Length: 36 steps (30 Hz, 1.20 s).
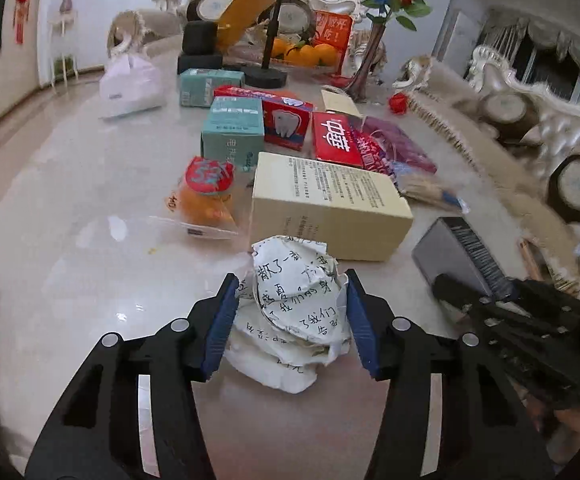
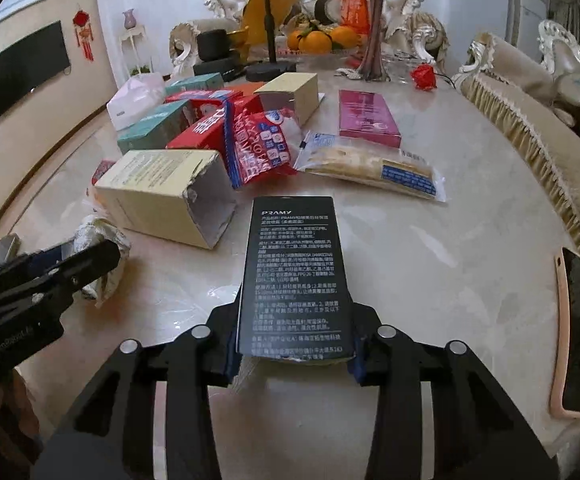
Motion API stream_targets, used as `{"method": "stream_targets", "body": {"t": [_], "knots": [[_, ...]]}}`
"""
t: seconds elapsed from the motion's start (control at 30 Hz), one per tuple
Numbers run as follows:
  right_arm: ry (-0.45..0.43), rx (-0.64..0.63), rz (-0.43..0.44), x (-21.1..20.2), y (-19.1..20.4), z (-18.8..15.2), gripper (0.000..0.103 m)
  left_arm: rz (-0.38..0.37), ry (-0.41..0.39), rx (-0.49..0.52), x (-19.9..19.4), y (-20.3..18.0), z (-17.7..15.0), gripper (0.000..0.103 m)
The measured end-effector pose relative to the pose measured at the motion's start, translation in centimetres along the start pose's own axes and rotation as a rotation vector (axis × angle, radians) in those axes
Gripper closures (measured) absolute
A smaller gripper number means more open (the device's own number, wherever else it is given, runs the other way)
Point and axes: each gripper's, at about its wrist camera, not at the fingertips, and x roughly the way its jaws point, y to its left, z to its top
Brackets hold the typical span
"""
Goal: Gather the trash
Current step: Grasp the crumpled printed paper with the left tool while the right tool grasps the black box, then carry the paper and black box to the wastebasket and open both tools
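Paper, crumpled white and covered in handwritten characters (image 1: 295, 304), fills the near centre of the left wrist view, sitting on the pale marble tabletop (image 1: 70, 208). The left tool (image 1: 291, 320) has its blue pads on either side of the wad, both touching it, so it grips the paper. Just beyond lies a cream cardboard box with printed text (image 1: 329, 200). To its left sits a clear plastic bag holding orange fruit (image 1: 206, 196), and farther off stand teal cartons (image 1: 232, 132) and a red toothpaste box showing a tooth (image 1: 286, 120). At the right edge a black tool holds a dark box (image 1: 461, 252).

In the right wrist view, the right tool (image 2: 295, 354) is clamped on a tall black box with small white print (image 2: 293, 276), which points away over the tabletop. Left of it lies the cream box, its torn end (image 2: 210, 212) facing the camera. The crumpled paper shows at the near left (image 2: 98, 236), with the left tool on it. Farther off are a red snack bag (image 2: 262, 144), a clear-wrapped pack of biscuits (image 2: 373, 166) and a magenta flat box (image 2: 365, 116). A phone in a pink case (image 2: 577, 336) lies at the near right.
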Motion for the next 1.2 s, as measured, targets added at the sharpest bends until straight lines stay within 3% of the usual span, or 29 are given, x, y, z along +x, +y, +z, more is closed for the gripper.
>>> {"method": "stream_targets", "body": {"t": [0.13,0.5,0.7,0.83,0.93,1.03,1.2], "knots": [[-0.041,0.052,0.034,-1.2,-1.3,-0.4,0.065,-0.009,-0.008,0.033,-0.1,-0.5,0.0,0.059],[-0.157,0.102,0.101,-6.9,-2.2,-1.0,0.065,-0.049,-0.072,0.066,-3.2,-1.1,-0.4,0.06],[-0.14,0.016,0.196,-11.5,-0.4,-5.2,0.065,-0.107,-0.124,0.093,-7.7,-1.9,-2.1,0.06],[-0.017,-0.005,0.259,-13.2,-0.1,-9.7,0.065,-0.158,-0.109,0.14,-11.6,-2.8,-6.2,0.06],[0.104,0.005,0.27,-12.6,-0.3,-13.2,0.065,-0.167,-0.036,0.163,-13.3,-3.5,-10.3,0.06],[0.238,0.021,0.264,-10.3,-0.5,-15.8,0.065,-0.177,0.088,0.129,-12.6,-3.5,-14.7,0.06],[0.391,-0.003,0.194,-5.2,-0.3,-18.7,0.065,-0.212,0.37,0.107,-6.3,-3.6,-20.9,0.06]]}}
